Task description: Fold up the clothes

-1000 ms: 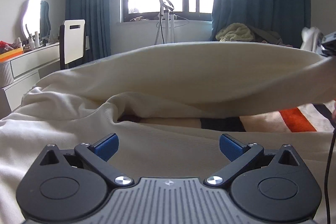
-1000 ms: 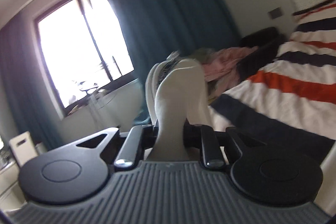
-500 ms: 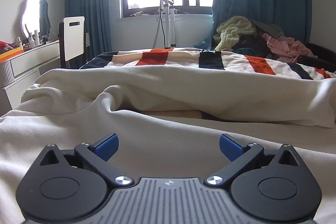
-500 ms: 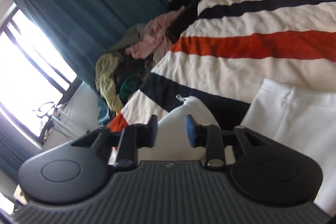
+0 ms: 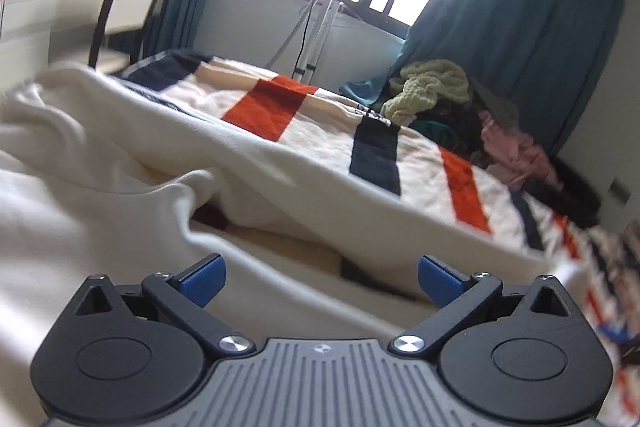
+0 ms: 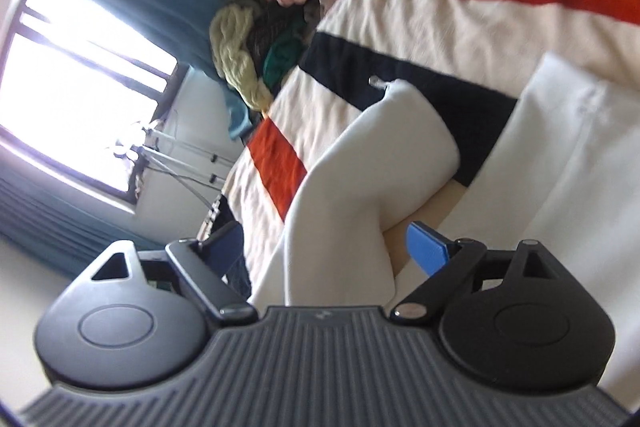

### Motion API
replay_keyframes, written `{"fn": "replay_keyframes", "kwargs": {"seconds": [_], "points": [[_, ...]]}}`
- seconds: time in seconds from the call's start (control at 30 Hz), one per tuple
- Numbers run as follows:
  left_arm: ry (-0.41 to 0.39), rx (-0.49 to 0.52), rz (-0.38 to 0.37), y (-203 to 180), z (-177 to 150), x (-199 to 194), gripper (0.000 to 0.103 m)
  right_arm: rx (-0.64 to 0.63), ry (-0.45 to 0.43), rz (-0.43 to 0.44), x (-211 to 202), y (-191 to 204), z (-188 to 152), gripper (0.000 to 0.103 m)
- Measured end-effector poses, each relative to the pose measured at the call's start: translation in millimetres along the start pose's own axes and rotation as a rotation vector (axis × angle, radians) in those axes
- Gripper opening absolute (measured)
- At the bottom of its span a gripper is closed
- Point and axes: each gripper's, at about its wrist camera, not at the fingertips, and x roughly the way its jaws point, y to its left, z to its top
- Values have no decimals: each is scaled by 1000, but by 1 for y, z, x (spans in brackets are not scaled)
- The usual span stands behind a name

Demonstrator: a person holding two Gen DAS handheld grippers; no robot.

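Both jaws of the right hand-held gripper [image 6: 326, 251] have just been spread wide, with a fold of the cream garment [image 6: 360, 163] lying loose between them on the striped bed [image 6: 460, 23]. The left hand-held gripper [image 5: 320, 281] is spread empty over the garment.

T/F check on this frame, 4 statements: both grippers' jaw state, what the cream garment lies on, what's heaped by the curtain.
1. The right gripper is clamped on the cream garment. False: its jaws have just been opening and stand wide; the fabric lies between them, unpressed.
2. The left gripper is open and holds nothing. True.
3. The cream garment lies on a striped bedspread. True.
4. The clothes heap by the curtain is neatly folded. False: it is a loose jumble.
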Motion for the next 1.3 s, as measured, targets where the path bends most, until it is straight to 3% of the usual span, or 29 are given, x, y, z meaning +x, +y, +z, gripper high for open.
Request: {"fn": "replay_keyframes", "kwargs": {"seconds": [0.1, 0.2, 0.3, 0.33, 0.37, 0.4, 0.47, 0.5, 0.57, 0.6, 0.7, 0.8, 0.9, 1.07, 1.1, 1.17, 1.2, 1.23, 1.3], "points": [[46, -153, -87, 18, 29, 28, 103, 56, -3, -27, 27, -4, 11, 90], [94, -268, -90, 36, 45, 64, 101, 95, -10, -83, 50, -12, 22, 90], [134, -363, -83, 52, 51, 95, 93, 96, -5, -138, 71, -25, 32, 89], [141, -367, -66, 54, 52, 102, 85, 95, 5, -144, 78, -28, 36, 87], [148, -351, -41, 55, 52, 108, 74, 88, 11, -141, 84, -30, 39, 66], [150, -338, -23, 57, 52, 112, 70, 81, 15, -137, 89, -31, 42, 46], [150, -345, -4, 62, 51, 117, 58, 61, 12, -132, 95, -24, 47, 24], [150, -357, 2, 66, 51, 120, 52, 38, 10, -130, 98, -17, 50, 18], [150, -380, 8, 73, 52, 123, 22, -7, 6, -125, 104, -1, 57, 15], [145, -394, -10, 77, 54, 123, 17, -35, -10, -91, 102, 15, 63, 14], [107, -465, -106, 89, 60, 118, 9, -124, -67, 30, 93, 67, 85, 13], [62, -444, -161, 84, 62, 109, 10, -272, -228, 185, 53, 113, 88, 12], [42, -417, -186, 82, 59, 102, 10, -285, -324, 205, 21, 105, 74, 13], [88, -328, -134, 83, 42, 103, 10, -128, -195, -76, 33, -13, 39, 17], [99, -323, -125, 84, 38, 102, 10, -50, -138, -130, 37, -42, 33, 18], [106, -330, -120, 85, 31, 98, 12, 151, -71, -135, 32, -90, 24, 23], [105, -338, -121, 86, 29, 95, 14, 239, -55, -88, 27, -103, 24, 25], [105, -343, -124, 86, 27, 92, 17, 285, -44, -62, 22, -106, 28, 28], [105, -330, -128, 84, 27, 88, 22, 245, -48, -86, 11, -94, 37, 50]]}}
